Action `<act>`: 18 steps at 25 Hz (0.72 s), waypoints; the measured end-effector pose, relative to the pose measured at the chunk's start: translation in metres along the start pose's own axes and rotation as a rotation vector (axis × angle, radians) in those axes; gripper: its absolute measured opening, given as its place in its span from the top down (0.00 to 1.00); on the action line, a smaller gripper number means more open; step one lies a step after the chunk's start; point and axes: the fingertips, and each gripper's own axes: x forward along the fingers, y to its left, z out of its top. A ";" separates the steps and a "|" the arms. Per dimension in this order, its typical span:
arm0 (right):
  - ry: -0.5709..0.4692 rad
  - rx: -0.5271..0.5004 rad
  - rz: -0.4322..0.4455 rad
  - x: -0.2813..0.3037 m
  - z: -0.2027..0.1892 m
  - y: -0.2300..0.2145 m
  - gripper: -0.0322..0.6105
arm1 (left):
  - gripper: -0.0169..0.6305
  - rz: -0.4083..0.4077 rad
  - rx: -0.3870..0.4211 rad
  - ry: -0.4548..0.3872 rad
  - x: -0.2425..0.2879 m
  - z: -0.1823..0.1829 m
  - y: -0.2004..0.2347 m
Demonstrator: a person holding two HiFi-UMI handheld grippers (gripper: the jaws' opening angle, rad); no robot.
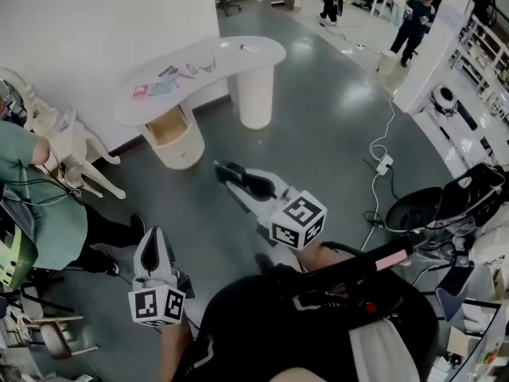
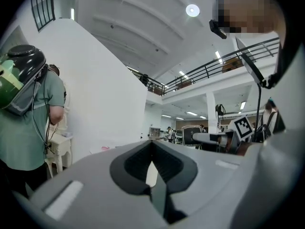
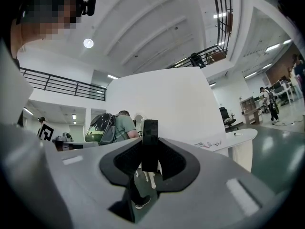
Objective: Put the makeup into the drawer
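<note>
A white curved dressing table [image 1: 238, 54] stands by the wall with several makeup items [image 1: 171, 78] on its top. An open drawer [image 1: 169, 126] with a wooden inside shows in its left base. My right gripper [image 1: 227, 172] points at the table, well short of it, and is shut on a flat black makeup item [image 3: 150, 144] that stands upright between the jaws. My left gripper [image 1: 151, 241] hangs lower left, its jaws together with nothing in them. The table [image 3: 238, 137] also shows far off in the right gripper view.
A person in a green shirt [image 1: 40, 205] with a backpack stands at the left beside a white chair [image 1: 79, 153]. A cable and power strip [image 1: 383, 164] lie on the grey floor at the right, near black equipment [image 1: 445, 201].
</note>
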 end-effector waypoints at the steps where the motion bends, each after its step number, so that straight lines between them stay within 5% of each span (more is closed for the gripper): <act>1: -0.003 0.002 0.000 0.003 0.003 -0.010 0.80 | 0.97 0.003 0.003 0.004 0.009 0.000 -0.001; 18: 0.009 0.033 0.044 0.054 0.015 -0.140 0.80 | 0.97 0.069 0.049 0.030 0.138 -0.006 -0.007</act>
